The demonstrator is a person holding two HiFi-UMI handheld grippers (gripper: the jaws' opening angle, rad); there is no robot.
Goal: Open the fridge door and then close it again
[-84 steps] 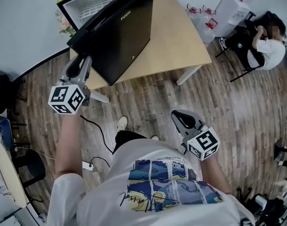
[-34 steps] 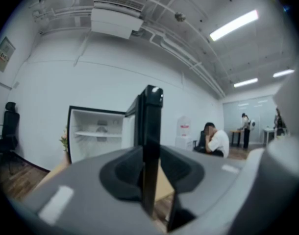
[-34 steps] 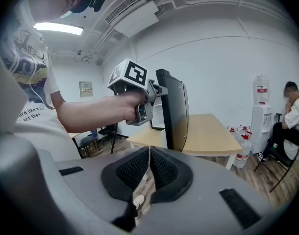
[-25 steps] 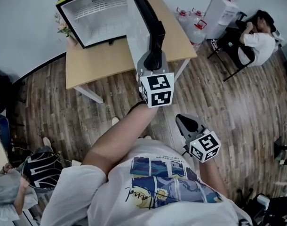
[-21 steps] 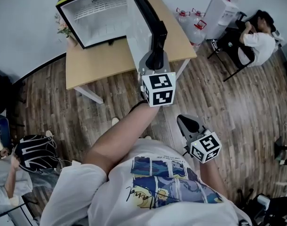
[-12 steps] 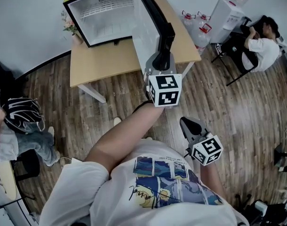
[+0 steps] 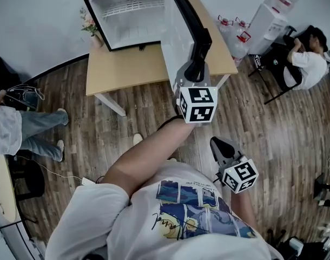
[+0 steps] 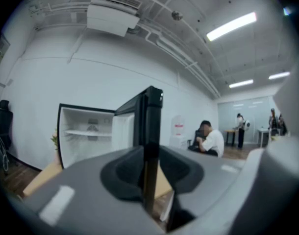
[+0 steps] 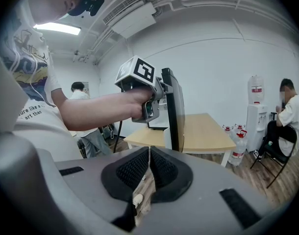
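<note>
The left claw [image 7: 198, 64] is clamped on the free edge of the fridge door [image 7: 182, 26], top centre of the head view. The right claw [image 7: 221, 147] hangs lower right, pinched shut on nothing. The door stands wide, baring the empty fridge [image 7: 130, 12] on the desk [image 7: 127, 72]. Opening looks done, I'd say; swinging it shut is what's left.

One black fridge with a white inside [image 7: 130, 15]. One light wooden desk [image 7: 127, 72]. Two grey grippers: left gripper [image 7: 199, 56], right gripper [image 7: 217, 143]. Two clear water bottles with red caps [image 7: 225, 21] [image 7: 239, 39], upper right.
</note>
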